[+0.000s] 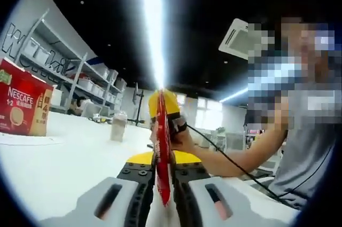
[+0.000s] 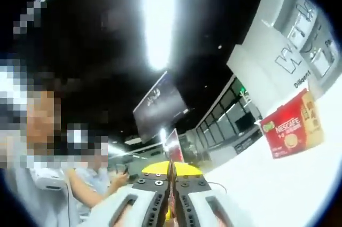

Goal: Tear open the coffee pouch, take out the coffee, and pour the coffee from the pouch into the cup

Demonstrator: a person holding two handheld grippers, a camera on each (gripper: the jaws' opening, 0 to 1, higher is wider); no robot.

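A thin red coffee pouch stands edge-on between the jaws of my left gripper, which is shut on its lower end. Across from it, my yellow right gripper grips the pouch's upper end, with a person's hand behind it. In the right gripper view the same pouch rises edge-on from my right gripper, shut on it, with the yellow body of the left gripper just beyond. A pale cup stands on the white table, far left of the pouch.
A red Nescafe box sits at the table's left; in the right gripper view the box appears at the right. Shelving with bins runs behind. A person in a grey shirt stands close at the right.
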